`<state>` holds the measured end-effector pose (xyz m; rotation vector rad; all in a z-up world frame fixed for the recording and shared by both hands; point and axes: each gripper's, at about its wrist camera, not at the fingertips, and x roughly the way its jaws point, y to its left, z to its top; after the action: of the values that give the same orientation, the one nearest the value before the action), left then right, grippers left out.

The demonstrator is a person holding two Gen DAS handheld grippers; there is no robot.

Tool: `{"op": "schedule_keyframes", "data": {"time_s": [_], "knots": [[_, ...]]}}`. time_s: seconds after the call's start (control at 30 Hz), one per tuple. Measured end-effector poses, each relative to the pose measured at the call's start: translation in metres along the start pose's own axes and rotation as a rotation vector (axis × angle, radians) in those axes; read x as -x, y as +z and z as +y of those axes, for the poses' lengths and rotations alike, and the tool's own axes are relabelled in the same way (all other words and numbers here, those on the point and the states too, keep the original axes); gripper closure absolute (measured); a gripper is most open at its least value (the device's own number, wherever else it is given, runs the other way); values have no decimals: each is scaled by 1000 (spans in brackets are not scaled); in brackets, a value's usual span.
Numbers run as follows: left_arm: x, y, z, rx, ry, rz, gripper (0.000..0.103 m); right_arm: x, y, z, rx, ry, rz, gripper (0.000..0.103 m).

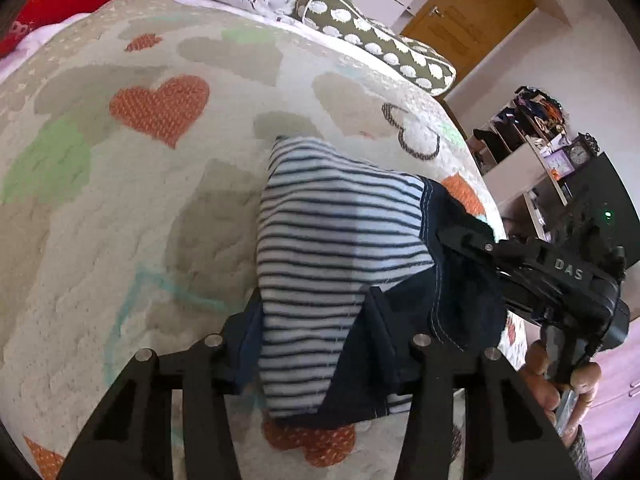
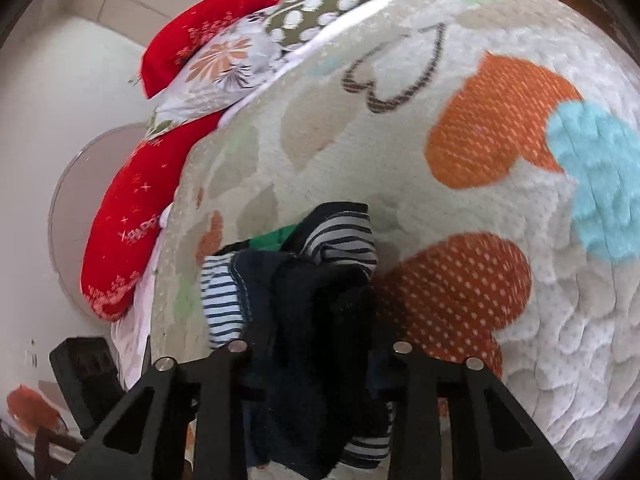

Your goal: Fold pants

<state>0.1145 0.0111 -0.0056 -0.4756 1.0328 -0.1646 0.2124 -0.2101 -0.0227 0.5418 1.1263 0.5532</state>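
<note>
The left gripper [image 1: 316,320] has its jaws closed on a bunched fold of the pants [image 1: 340,248], striped cloth with dark navy trim, and the right gripper [image 2: 316,320] clamps the navy part of the same garment, which fills the gap between its fingers. The pants hang gathered between the two tools just above a cream bedspread [image 1: 120,200] patterned with orange, green and blue hearts. Beyond lie a red pillow [image 2: 132,216], a floral one [image 2: 216,68] and a polka-dot cushion [image 1: 372,44]
</note>
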Motion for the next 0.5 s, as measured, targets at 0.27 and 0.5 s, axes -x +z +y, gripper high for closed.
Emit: {"op": "schedule_keyframes", "data": {"time_s": [0.27, 0.5], "knots": [[-9, 39, -12, -21, 102, -38, 56, 4, 29, 11, 36, -24, -51, 66], [16, 23, 2, 25, 151, -38, 53, 19, 29, -12, -9, -110, -83, 50]]}}
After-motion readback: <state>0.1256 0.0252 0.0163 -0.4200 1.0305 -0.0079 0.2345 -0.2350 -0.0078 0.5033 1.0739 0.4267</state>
